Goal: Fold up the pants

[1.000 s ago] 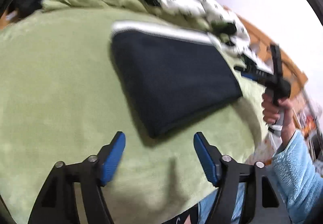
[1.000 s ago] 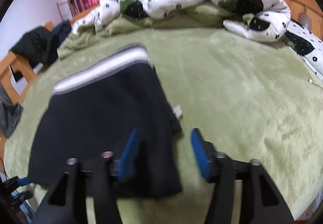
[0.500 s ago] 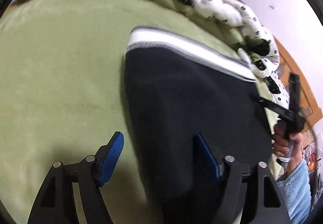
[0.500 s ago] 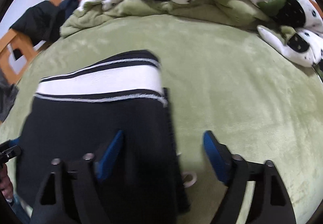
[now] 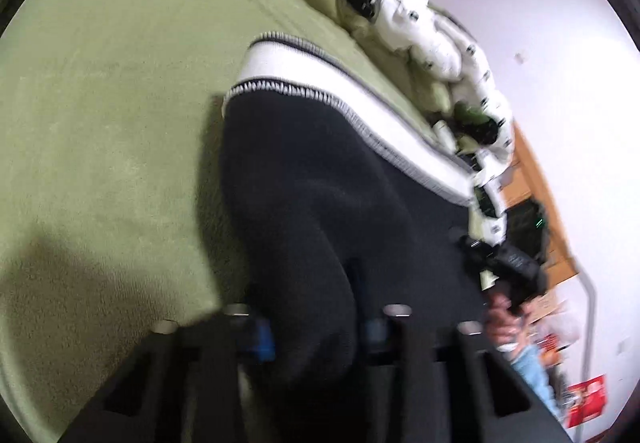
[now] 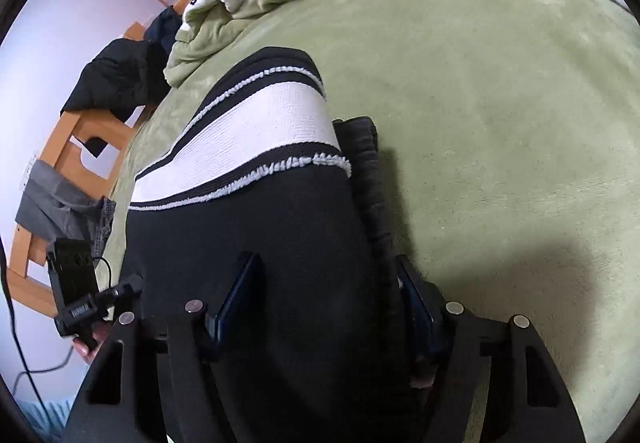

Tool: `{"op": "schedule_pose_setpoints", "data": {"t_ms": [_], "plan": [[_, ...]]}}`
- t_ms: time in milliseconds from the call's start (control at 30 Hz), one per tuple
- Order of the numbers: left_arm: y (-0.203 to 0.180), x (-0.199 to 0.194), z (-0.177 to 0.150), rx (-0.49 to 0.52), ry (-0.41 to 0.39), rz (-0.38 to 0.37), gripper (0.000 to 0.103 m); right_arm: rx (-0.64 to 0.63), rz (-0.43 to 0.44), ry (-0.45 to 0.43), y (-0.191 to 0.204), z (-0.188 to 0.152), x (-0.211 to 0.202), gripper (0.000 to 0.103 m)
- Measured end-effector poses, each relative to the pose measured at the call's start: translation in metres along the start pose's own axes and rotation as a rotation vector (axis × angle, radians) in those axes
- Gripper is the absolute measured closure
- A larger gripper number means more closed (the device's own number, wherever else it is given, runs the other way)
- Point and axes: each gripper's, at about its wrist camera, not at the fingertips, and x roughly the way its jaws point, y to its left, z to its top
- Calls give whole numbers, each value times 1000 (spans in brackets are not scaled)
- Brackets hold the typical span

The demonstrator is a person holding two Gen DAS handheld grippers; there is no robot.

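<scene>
Task object: dark pants (image 6: 256, 243), lying flat on the green blanket (image 6: 500, 103) of a bed, near its front edge. White-and-black striped band (image 6: 260, 147) at the far end of the garment; ribbed dark edge (image 6: 372, 195) along its right side.

Progress, judged from the present layout:
- Garment already reduced to a compact, roughly rectangular stack; more than one layer visible at the right edge. Earlier folds apparently complete.
- Near end not yet brought over toward the striped band. One more fold probably outstanding, followed by flattening.
- Exact layer count: cannot tell.

Tool state:
- Left gripper (image 5: 316, 327): jaws closing on the near left corner of the pants; a raised hump of dark cloth sits between the blue pads (image 5: 262, 339), apparently pinched. View blurred, so contact judged rather than certain.
- Right gripper (image 6: 324, 303): jaws closing, straddling the near right corner including the ribbed edge; cloth between the pads (image 6: 236, 295), which appear to bear on it.
- Right gripper also visible in the left wrist view (image 5: 504, 263), and left gripper in the right wrist view (image 6: 80, 303), each held by a hand.

Markings:
- No legible brand or label on pants, blanket or grippers.
- Red printed item (image 5: 586, 399) at lower right of the left wrist view: too blurred to read.
- Patterned white quilt (image 5: 420, 27) at the far side of the bed: motifs only, no text.
</scene>
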Motion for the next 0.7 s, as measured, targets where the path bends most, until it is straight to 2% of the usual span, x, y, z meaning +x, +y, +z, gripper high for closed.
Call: {"op": "schedule_pose_setpoints", "data": {"t_ms": [133, 167, 233, 300, 400, 500, 600, 667, 700], "plan": [[-22, -19, 2, 79, -58, 53, 87, 77, 31, -85, 17, -7, -28, 66], [-23, -24, 3, 80, -63, 39, 87, 78, 21, -104, 26, -10, -34, 68], [-23, -42, 8, 64, -74, 11, 87, 87, 6, -134, 48, -14, -39, 79], [-17, -66, 14, 51, -88, 7, 88, 126, 62, -141, 71, -20, -39, 81], [-4, -113, 26, 75, -113, 73, 88, 105, 95, -138, 110, -29, -27, 81], [16, -156, 32, 72, -135, 124, 88, 115, 194, -100, 150, -37, -5, 82], [46, -191, 35, 55, -128, 209, 86, 108, 264, -67, 188, -44, 22, 82], [76, -193, 34, 5, -92, 259, 84, 106, 243, -33, 198, -50, 47, 82], [90, -187, 32, -27, -70, 254, 80, 89, 199, -13, 201, -50, 61, 81]]}}
